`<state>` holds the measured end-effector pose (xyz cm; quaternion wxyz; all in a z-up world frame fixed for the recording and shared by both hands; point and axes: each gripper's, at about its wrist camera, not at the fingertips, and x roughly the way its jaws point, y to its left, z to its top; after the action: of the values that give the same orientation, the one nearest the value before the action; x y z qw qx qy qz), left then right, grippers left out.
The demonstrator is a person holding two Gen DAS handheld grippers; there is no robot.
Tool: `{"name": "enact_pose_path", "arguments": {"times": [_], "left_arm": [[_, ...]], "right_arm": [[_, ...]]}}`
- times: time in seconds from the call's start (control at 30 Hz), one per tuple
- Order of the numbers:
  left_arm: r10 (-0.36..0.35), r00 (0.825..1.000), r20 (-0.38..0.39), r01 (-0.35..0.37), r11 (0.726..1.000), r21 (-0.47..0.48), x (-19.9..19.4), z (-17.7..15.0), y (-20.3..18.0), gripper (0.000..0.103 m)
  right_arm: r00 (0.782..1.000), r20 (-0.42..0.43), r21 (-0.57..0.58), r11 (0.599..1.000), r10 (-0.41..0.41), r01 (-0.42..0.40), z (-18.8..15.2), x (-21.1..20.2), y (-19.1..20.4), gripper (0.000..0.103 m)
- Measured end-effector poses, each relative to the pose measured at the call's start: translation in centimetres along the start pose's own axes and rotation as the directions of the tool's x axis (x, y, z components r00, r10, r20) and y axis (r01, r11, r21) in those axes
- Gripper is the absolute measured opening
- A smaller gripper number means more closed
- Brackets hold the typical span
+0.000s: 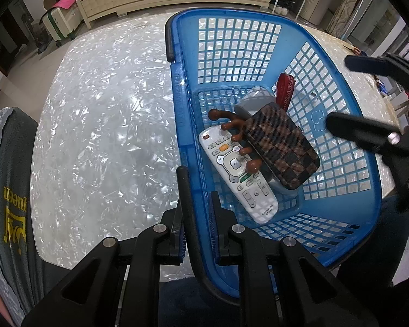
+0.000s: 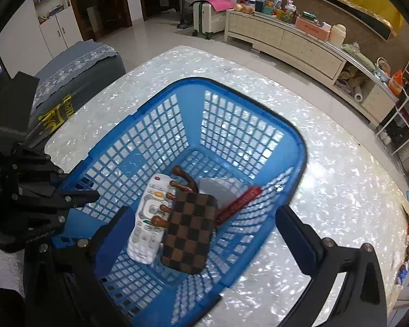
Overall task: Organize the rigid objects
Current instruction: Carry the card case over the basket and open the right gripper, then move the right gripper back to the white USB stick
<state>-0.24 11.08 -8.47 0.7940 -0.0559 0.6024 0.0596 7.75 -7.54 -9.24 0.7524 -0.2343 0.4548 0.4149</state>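
A blue plastic basket (image 1: 340, 174) (image 2: 294, 147) stands on the pearl-white table. In it lie a white remote (image 1: 240, 179) (image 2: 147, 223), a brown checkered case (image 1: 283, 147) (image 2: 191, 231), a brown wooden multi-knob piece (image 1: 231, 130) (image 2: 182, 182), a grey-white object (image 1: 255, 98) (image 2: 218, 188) and a red tag (image 1: 285, 87) (image 2: 240, 201). My left gripper (image 1: 199, 185) is shut on the basket's near left rim. My right gripper (image 2: 204, 223) is open and empty above the basket; it also shows at the right of the left wrist view (image 1: 349, 95).
The pearl-white table (image 1: 103, 125) (image 2: 340, 196) spreads around the basket. A grey chair back with yellow print (image 1: 11, 190) (image 2: 60, 103) stands at the table's left edge. A cream sideboard (image 2: 286, 38) and a suitcase (image 1: 60, 21) stand beyond.
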Motion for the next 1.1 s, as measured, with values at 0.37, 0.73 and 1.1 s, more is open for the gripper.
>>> {"name": "enact_pose_path", "arguments": {"times": [0.37, 0.73, 1.1], "left_arm": [[-0.003, 1.000, 0.003, 0.003, 1.000, -0.004, 0.0, 0.0, 0.0, 0.016], [-0.002, 1.000, 0.003, 0.002, 1.000, -0.004, 0.0, -0.1, 0.0, 0.016], [-0.010, 1.000, 0.001, 0.010, 1.000, -0.007, -0.1, -0.1, 0.2, 0.016]], "right_arm": [[0.998, 0.020, 0.101, 0.993, -0.064, 0.062, -0.9, -2.1, -5.0, 0.103], [0.994, -0.021, 0.191, 0.975, -0.111, 0.113, -2.6, -1.7, -9.8, 0.103], [0.995, -0.063, 0.145, 0.985, -0.081, 0.089, -4.9, 1.5, -12.2, 0.103]]}}
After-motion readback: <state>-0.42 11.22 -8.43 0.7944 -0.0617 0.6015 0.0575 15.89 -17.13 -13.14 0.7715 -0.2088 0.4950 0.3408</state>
